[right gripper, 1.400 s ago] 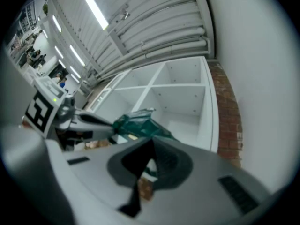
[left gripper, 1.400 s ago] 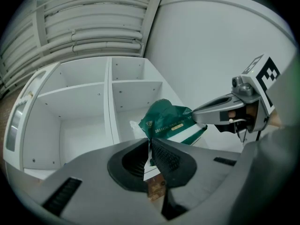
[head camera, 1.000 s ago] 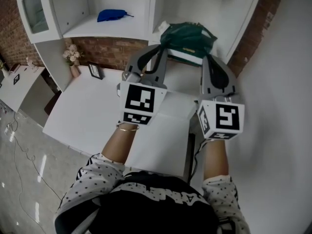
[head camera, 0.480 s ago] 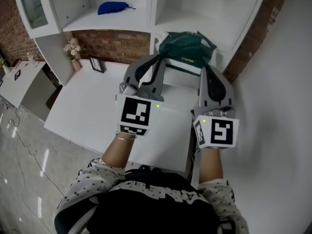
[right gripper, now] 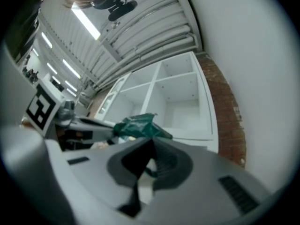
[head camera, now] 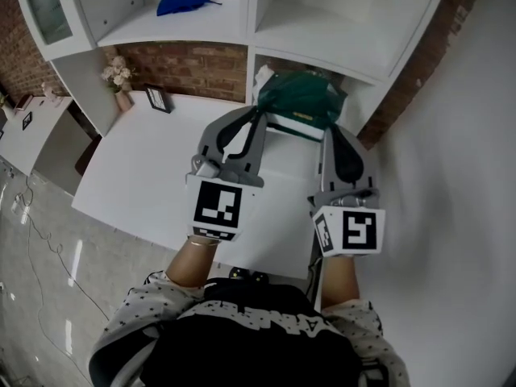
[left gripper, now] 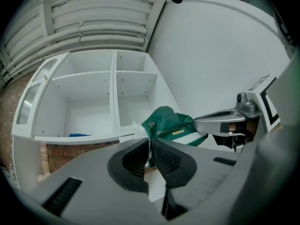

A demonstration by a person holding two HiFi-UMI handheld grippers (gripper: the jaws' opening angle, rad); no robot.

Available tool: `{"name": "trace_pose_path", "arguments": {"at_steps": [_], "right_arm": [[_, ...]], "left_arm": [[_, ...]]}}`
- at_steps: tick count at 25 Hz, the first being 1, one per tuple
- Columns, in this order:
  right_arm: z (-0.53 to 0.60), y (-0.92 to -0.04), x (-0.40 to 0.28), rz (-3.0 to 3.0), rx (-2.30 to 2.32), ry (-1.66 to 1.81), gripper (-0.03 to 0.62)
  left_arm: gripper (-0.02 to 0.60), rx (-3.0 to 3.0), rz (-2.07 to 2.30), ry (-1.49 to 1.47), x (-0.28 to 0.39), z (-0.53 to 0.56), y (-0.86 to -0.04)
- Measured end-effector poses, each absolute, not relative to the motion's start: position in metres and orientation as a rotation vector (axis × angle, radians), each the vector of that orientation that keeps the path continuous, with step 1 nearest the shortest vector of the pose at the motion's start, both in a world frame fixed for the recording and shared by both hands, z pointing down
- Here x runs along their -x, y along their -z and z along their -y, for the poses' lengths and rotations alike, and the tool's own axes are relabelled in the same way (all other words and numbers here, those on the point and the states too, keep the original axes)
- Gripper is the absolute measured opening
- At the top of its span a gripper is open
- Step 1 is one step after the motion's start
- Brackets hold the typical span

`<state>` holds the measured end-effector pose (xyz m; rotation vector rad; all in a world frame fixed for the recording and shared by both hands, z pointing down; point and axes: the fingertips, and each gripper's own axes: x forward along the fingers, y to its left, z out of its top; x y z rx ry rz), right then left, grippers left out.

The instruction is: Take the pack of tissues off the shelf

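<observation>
The pack (head camera: 300, 101) is clear of the shelf (head camera: 322, 39). It hangs in the air just in front of the shelf's lower edge, over the back of the desk (head camera: 145, 168), at 12 o'clock from the person. In the head view its long axis runs roughly from 10 to 4 o'clock, crosswise to both grippers.

The left gripper (head camera: 260, 118) has its jaws together on the pale wrapper flap at the pack's near-left end, so the pack's bulk lies at 1 o'clock from its tips. The right gripper (head camera: 330, 130) has its jaws fully together at the near-right end, with a bit of green wrapper showing between them. That looks like a thin pinch on the wrapper, and the pack lies at 11 o'clock from those tips. Neither hand is nearer; they flank it evenly.

The open room is toward 6 o'clock and downward, where the bare desk stretches toward the person. The shelf's front edge at 12 o'clock is the nearest thing to catch. The white wall (head camera: 451, 176) closes in at 3 o'clock. A frame (head camera: 159, 99) and flowers (head camera: 115, 77) stand well apart at 10 o'clock.
</observation>
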<state>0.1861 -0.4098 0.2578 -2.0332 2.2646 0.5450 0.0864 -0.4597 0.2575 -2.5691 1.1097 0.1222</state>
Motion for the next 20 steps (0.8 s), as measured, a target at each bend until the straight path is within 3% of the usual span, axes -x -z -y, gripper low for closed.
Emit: {"name": "trace_pose_path", "arguments": {"at_steps": [20], "right_arm": [[0.409,-0.323,-0.185,-2.343,2.067,-0.364,0.031]], "left_arm": [[0.048,2.690,-1.115,0.045,-0.090,0.463,-0.336]]}}
